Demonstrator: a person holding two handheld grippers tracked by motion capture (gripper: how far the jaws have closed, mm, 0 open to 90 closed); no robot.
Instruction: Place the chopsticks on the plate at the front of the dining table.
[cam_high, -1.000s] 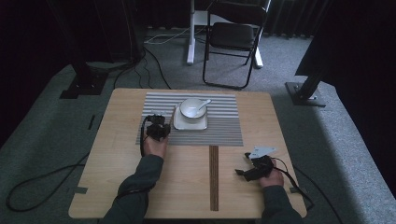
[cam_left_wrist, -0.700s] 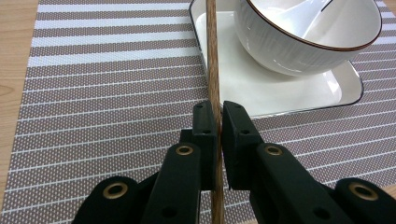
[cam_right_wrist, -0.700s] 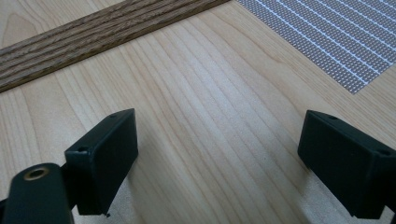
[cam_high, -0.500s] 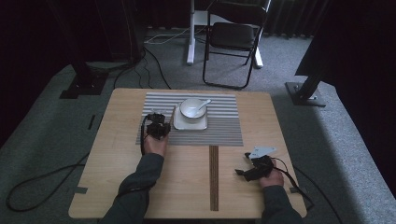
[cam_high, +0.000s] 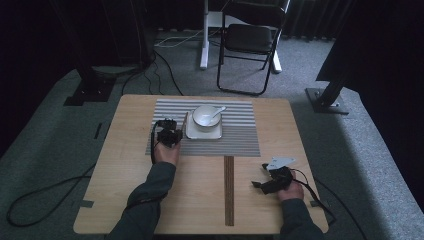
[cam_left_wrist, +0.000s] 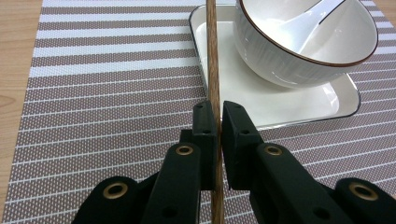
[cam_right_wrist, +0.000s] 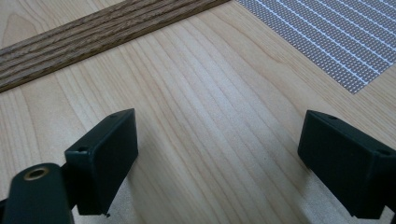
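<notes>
My left gripper (cam_left_wrist: 215, 111) is shut on a thin brown wooden chopstick (cam_left_wrist: 212, 46) that runs straight up between its jaws. The stick's far end reaches over the left rim of a square white plate (cam_left_wrist: 224, 70). A white bowl (cam_left_wrist: 280, 56) with a white spoon (cam_left_wrist: 303, 25) in it stands on that plate. From above, the left gripper (cam_high: 167, 134) hovers just left of the plate (cam_high: 190, 131) and bowl (cam_high: 204, 117). My right gripper (cam_right_wrist: 224, 135) stands wide open over bare wood, seen at the table's front right (cam_high: 267, 182).
A striped brown and white placemat (cam_high: 235, 135) lies under the plate. A dark wooden strip (cam_high: 229, 185) is set into the light table (cam_high: 125, 165), left of the right gripper. Beyond the table stand a folding chair (cam_high: 250, 40) and stand bases, with cables on the floor.
</notes>
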